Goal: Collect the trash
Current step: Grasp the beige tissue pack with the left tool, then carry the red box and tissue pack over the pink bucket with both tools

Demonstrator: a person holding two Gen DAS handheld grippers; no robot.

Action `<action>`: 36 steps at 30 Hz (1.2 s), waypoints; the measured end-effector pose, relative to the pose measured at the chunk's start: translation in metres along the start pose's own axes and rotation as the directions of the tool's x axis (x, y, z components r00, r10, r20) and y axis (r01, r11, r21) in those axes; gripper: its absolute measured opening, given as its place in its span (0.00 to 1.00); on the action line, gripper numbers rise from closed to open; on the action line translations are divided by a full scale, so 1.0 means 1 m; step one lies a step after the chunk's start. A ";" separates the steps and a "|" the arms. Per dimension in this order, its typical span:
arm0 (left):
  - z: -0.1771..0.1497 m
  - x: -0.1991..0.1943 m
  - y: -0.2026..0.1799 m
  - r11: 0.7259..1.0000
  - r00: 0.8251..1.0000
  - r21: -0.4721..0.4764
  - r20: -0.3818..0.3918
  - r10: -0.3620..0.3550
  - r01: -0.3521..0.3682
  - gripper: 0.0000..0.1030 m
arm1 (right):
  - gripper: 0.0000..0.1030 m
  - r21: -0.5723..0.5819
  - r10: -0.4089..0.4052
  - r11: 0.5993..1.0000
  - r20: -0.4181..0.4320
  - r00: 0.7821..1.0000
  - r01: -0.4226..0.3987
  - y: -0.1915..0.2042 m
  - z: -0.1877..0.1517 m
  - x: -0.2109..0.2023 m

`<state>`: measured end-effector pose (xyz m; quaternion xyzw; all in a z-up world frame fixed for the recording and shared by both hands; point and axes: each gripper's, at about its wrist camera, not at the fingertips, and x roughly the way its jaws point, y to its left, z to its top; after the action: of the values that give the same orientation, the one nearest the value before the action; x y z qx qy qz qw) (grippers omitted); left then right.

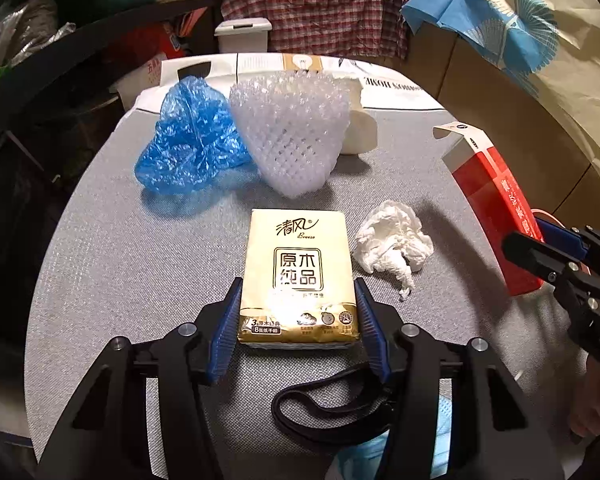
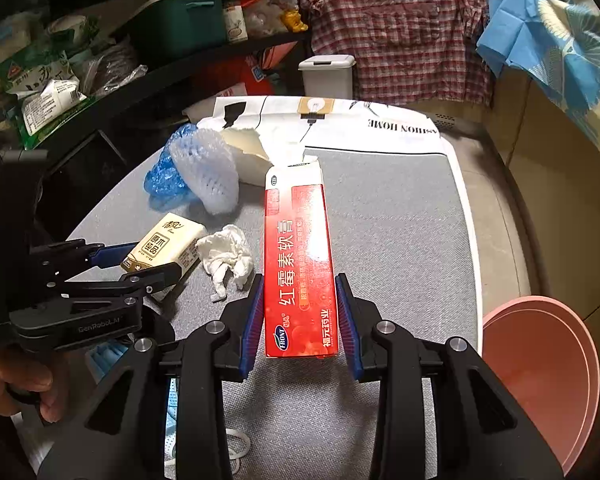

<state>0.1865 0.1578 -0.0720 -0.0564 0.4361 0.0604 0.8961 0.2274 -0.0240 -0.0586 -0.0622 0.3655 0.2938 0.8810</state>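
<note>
My left gripper point(image 1: 298, 312) is shut on a yellow tissue pack point(image 1: 298, 276), which lies on the grey table; the pack also shows in the right wrist view point(image 2: 166, 246). My right gripper point(image 2: 300, 312) is shut on a red medicine box point(image 2: 298, 264), held tilted above the table; the box also shows at the right in the left wrist view point(image 1: 496, 216). A crumpled white tissue point(image 1: 394, 242) lies right of the pack. A blue plastic bag point(image 1: 190, 144) and a white foam net point(image 1: 292, 132) lie farther back.
A pink bin point(image 2: 540, 380) stands off the table's right edge. A white paper bag point(image 2: 340, 124) lies at the back, with a torn paper cup point(image 2: 248, 156) near it. A black strap point(image 1: 328, 404) and a blue face mask point(image 2: 108, 356) lie near the front edge.
</note>
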 end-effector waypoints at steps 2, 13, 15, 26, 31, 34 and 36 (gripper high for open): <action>0.000 -0.005 -0.003 1.000 1.000 0.008 0.016 0.001 -0.001 0.51 | 0.34 0.001 -0.004 1.000 0.007 1.000 0.004 -0.001 0.001 -0.003; 0.008 -0.039 -0.002 1.000 0.996 -0.003 0.094 -0.009 0.009 0.51 | 0.34 -0.013 -0.028 1.000 0.047 0.999 0.028 0.000 0.004 -0.025; 0.009 -0.045 -0.002 1.000 0.994 -0.004 0.107 -0.012 0.013 0.51 | 0.34 -0.017 -0.034 0.999 0.058 0.998 0.035 0.001 0.004 -0.031; 0.008 -0.089 -0.010 0.999 0.982 -0.014 0.188 -0.030 0.034 0.51 | 0.34 -0.001 -0.064 0.998 0.121 0.991 0.064 -0.001 0.006 -0.076; 0.006 -0.110 -0.016 0.999 0.975 -0.018 0.220 -0.038 0.043 0.51 | 0.34 0.016 -0.072 0.997 0.162 0.984 0.070 -0.003 0.009 -0.104; 0.006 -0.120 -0.019 0.999 0.971 -0.020 0.234 -0.042 0.048 0.51 | 0.34 0.033 -0.078 0.997 0.179 0.981 0.073 -0.007 0.013 -0.122; 0.005 -0.126 -0.020 0.998 0.969 -0.023 0.243 -0.046 0.053 0.51 | 0.34 0.049 -0.077 0.996 0.184 0.980 0.069 -0.010 0.018 -0.135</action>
<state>0.1161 0.1318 0.0317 -0.0727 0.3208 0.0511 0.9430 0.1688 -0.0902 0.0453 -0.0291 0.2852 0.2581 0.9226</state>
